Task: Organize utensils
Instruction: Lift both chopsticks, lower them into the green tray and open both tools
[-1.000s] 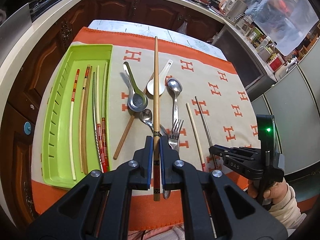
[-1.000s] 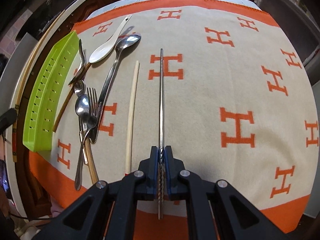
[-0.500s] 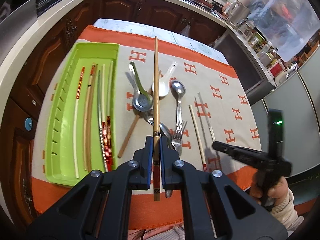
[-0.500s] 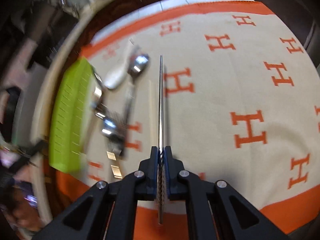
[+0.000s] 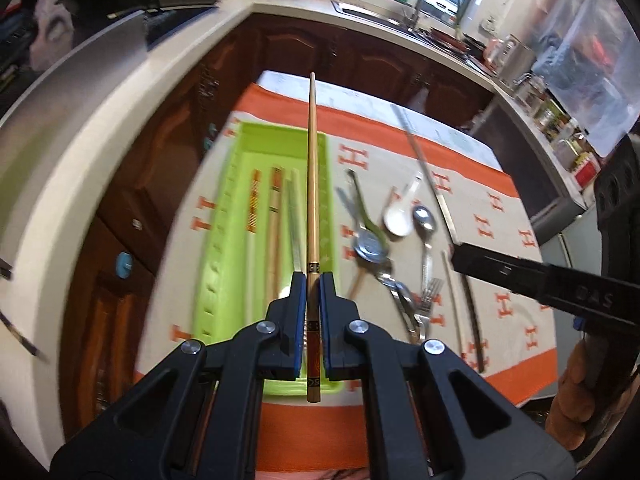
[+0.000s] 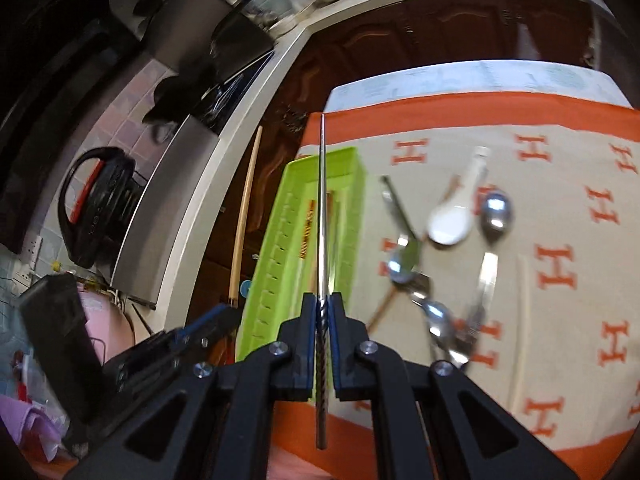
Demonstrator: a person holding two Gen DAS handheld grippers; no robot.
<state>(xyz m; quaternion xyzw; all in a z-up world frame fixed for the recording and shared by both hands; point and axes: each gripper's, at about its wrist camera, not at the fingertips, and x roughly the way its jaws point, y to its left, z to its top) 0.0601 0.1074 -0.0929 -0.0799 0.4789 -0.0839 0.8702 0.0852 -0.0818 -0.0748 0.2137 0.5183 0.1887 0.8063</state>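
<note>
The green tray (image 5: 224,240) has bare floor along its left side; chopsticks (image 5: 274,216) fill its right. Right of it, spoons (image 5: 370,246) and a fork (image 5: 430,296) crowd the cloth (image 5: 508,240), whose far right lies open.

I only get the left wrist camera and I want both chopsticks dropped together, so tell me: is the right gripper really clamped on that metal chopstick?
Observer: Yes. The right wrist view shows the right gripper shut on the metal chopstick, with its ridged end sticking out behind the jaws.
Operator: Where does it point?
Observer: In that view its tip lines up with the far end of the green tray. I cannot tell its height above the tray.
</note>
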